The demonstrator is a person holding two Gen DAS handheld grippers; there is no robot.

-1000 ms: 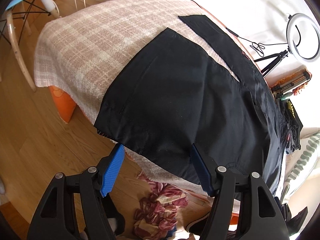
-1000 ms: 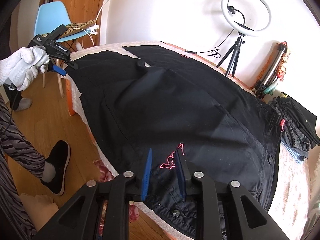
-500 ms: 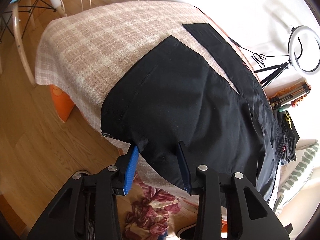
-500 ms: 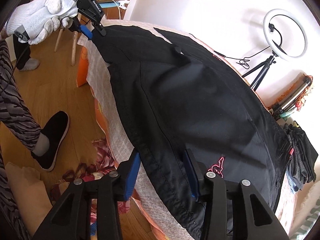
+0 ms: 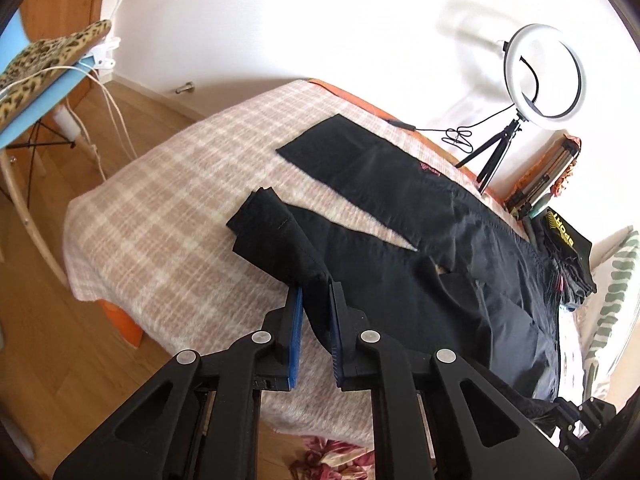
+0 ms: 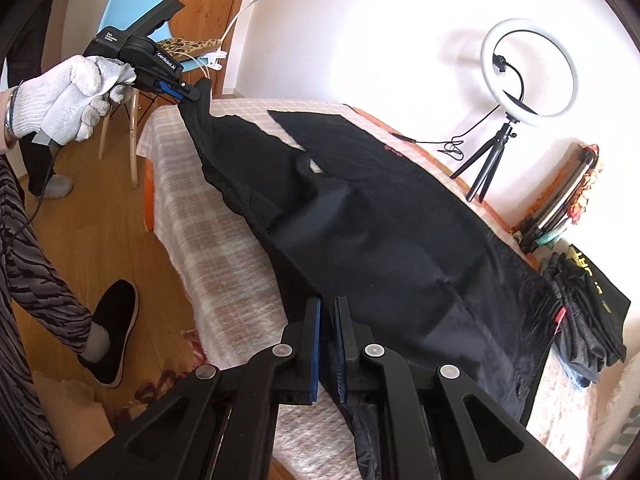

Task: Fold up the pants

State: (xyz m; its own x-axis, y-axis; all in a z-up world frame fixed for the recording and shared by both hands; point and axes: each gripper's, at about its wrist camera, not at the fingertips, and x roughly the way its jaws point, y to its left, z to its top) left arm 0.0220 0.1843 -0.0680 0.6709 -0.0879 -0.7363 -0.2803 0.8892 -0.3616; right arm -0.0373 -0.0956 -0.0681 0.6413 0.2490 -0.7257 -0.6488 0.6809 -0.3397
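Plaid-blanketed bed (image 5: 160, 216) has the black pants (image 6: 380, 216) spread across it. Left gripper (image 5: 314, 296) pinches the near leg's edge and right gripper (image 6: 328, 312) pinches the near waist edge, lifting that side, probably to fold it over the far leg.

The left gripper (image 5: 314, 292) was clamped on the near hem edge of the black pants (image 5: 420, 276), lifting that leg above the plaid blanket (image 5: 168, 216). The other leg lay flat, farther back. A ring light (image 5: 542, 74) on a tripod stood by the white wall, beside folded dark clothes (image 5: 568, 252).
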